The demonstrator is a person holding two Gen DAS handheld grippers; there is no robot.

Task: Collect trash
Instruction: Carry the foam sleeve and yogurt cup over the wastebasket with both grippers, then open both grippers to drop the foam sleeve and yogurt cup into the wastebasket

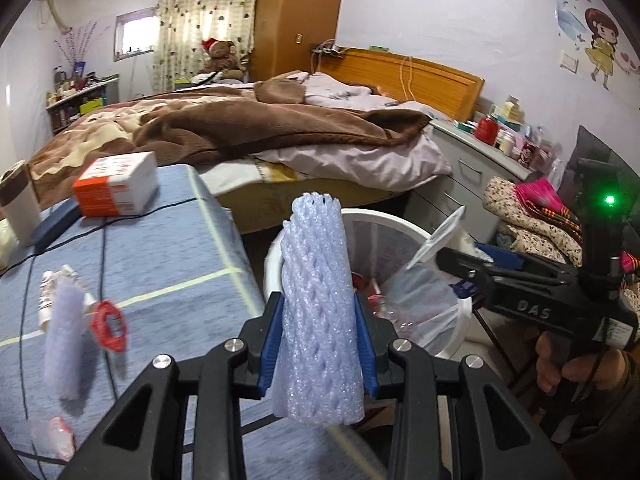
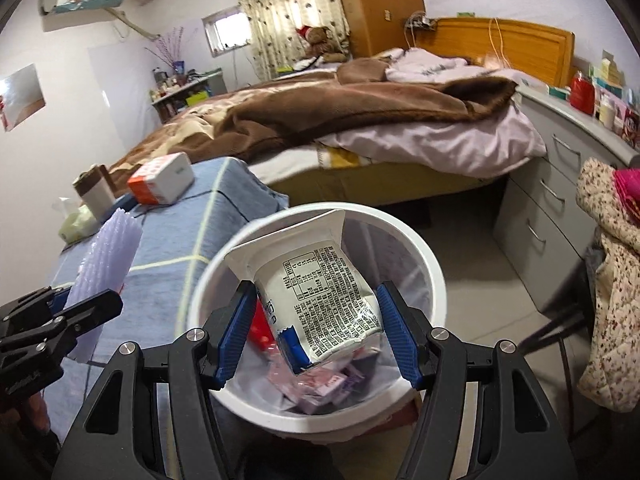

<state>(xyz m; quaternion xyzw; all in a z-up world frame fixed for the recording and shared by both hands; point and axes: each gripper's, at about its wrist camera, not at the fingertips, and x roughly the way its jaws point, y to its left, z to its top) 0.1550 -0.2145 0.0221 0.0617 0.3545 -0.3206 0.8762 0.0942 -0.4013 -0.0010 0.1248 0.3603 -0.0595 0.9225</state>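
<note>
Left hand-held gripper (image 1: 318,344) clamps an upright pale lilac foam-mesh sleeve (image 1: 318,308) beside the blue-clothed surface (image 1: 172,248). Right hand-held gripper (image 2: 318,334) grasps a crumpled white printed carton (image 2: 320,280) above the round white trash bin (image 2: 434,268).

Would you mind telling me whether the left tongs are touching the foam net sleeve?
Touching: the left wrist view shows the left tongs with both blue pads pressed against the foam net sleeve.
</note>
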